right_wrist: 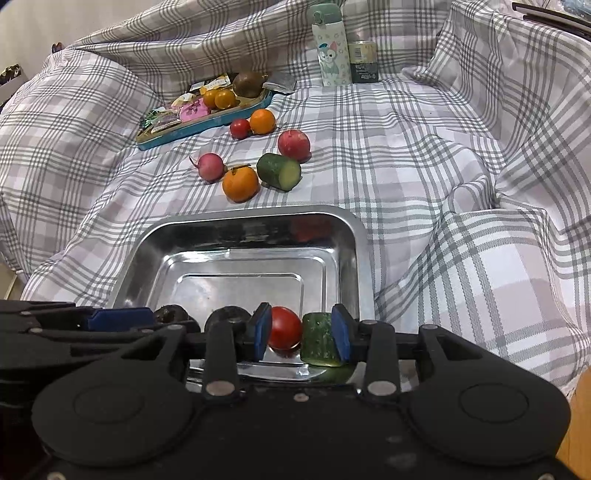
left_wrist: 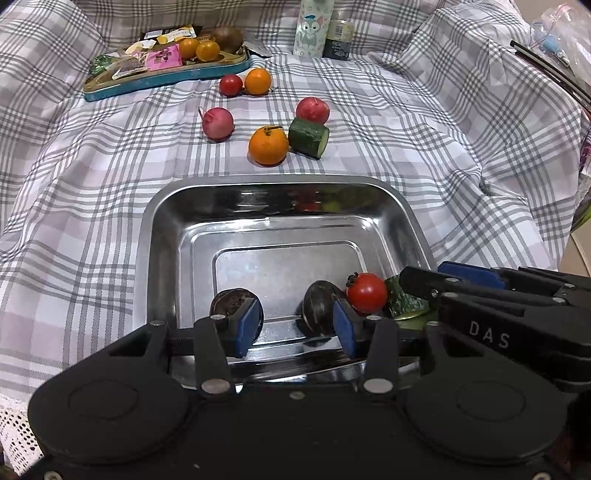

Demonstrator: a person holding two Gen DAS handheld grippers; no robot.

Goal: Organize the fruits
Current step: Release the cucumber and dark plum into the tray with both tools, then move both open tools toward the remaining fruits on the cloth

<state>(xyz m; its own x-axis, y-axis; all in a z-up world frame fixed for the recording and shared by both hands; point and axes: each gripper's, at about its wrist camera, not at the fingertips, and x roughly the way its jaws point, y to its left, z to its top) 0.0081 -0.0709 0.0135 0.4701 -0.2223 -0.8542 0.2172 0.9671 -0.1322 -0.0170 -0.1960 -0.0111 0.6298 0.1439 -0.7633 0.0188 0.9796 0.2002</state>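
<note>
A steel tray [left_wrist: 162, 236] [right_wrist: 354, 236] lies on the checked cloth, and both grippers hang over its near end. My left gripper [left_wrist: 295, 326] is open, its blue pads standing in front of two dark round fruits [left_wrist: 232, 301] [left_wrist: 319, 304], with bare tray floor between them. A red tomato [right_wrist: 286, 326] [left_wrist: 367, 293] and a tilted cucumber piece [right_wrist: 319, 339] [left_wrist: 404, 302] sit side by side between the pads of my right gripper [right_wrist: 301, 334]. Its right pad presses the cucumber piece; its left pad meets the tomato.
Beyond the tray lie an orange [left_wrist: 267, 145], a cucumber chunk [left_wrist: 308, 137], two pink radishes [left_wrist: 218, 123] [left_wrist: 312, 110], a small tomato [left_wrist: 231, 85] and a small orange [left_wrist: 258, 81]. A blue tin [left_wrist: 166, 75] of snacks and fruit and two bottles [left_wrist: 313, 27] stand at the back.
</note>
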